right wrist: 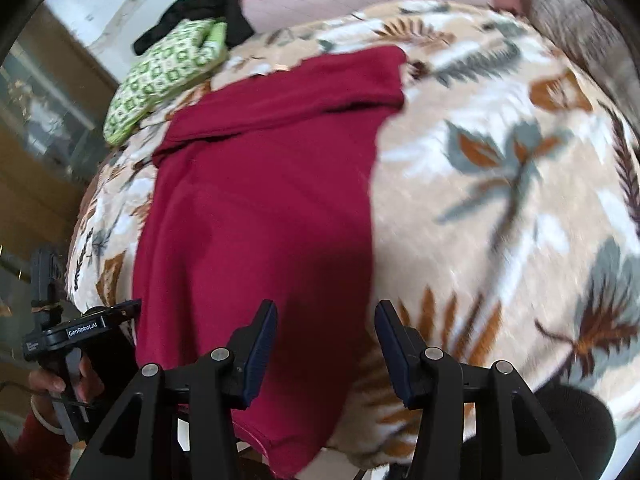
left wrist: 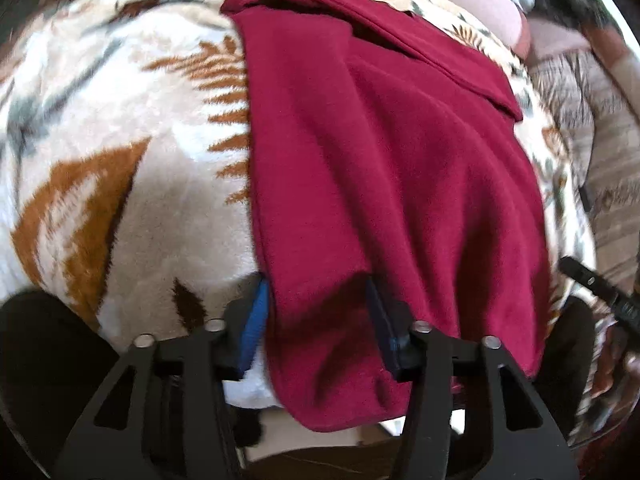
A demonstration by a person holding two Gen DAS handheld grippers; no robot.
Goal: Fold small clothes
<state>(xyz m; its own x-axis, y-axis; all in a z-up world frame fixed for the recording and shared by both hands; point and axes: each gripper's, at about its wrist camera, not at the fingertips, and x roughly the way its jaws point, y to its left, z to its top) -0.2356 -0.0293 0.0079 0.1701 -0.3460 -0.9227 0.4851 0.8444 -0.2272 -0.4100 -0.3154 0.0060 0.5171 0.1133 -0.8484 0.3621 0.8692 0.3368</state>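
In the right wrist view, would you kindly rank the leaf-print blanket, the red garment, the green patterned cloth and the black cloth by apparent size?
1. leaf-print blanket
2. red garment
3. green patterned cloth
4. black cloth, though it lies farthest back and partly hidden, so its true size is unsure.

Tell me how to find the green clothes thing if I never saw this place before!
Start with the big leaf-patterned blanket with the dark red garment spread on it. Look past the red garment's far left corner, to the blanket's edge. There lies a small bundle of green and white checked cloth, touching a black cloth behind it; it is the only green thing there.
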